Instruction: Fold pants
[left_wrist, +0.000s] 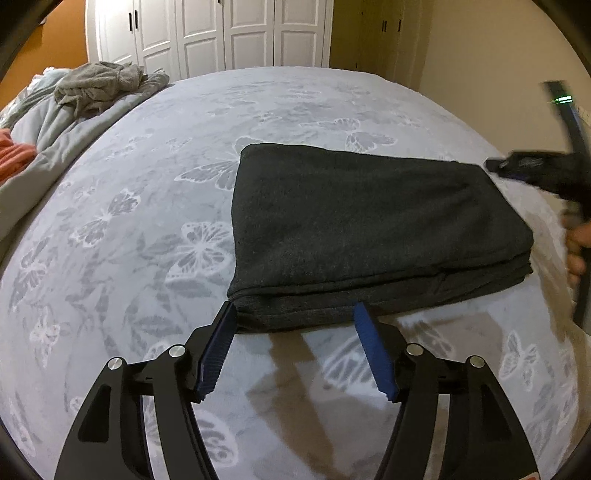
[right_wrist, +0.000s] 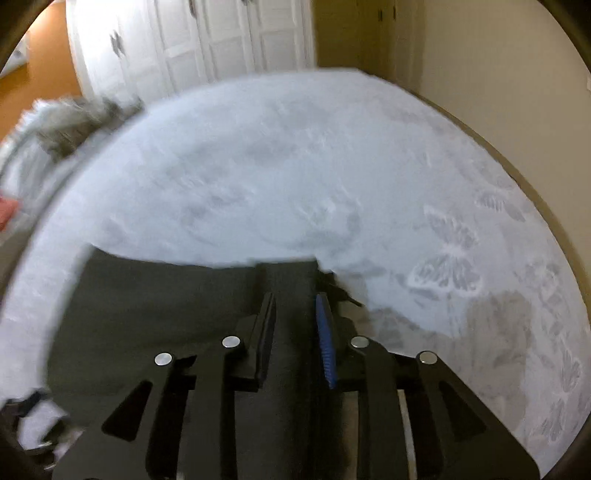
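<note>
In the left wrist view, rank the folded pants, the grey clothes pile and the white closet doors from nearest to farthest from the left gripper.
1. folded pants: right at the left gripper fingertips.
2. grey clothes pile: far left on the bed.
3. white closet doors: beyond the bed.

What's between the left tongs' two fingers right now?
In the left wrist view, the left tongs stand open, and the near hem of the folded dark pants lies between the fingertips, with bare butterfly bedspread behind it.

A home bedroom: butterfly-print bed (left_wrist: 147, 206), white closet doors (left_wrist: 207, 33), rumpled blankets (left_wrist: 92, 92).
</note>
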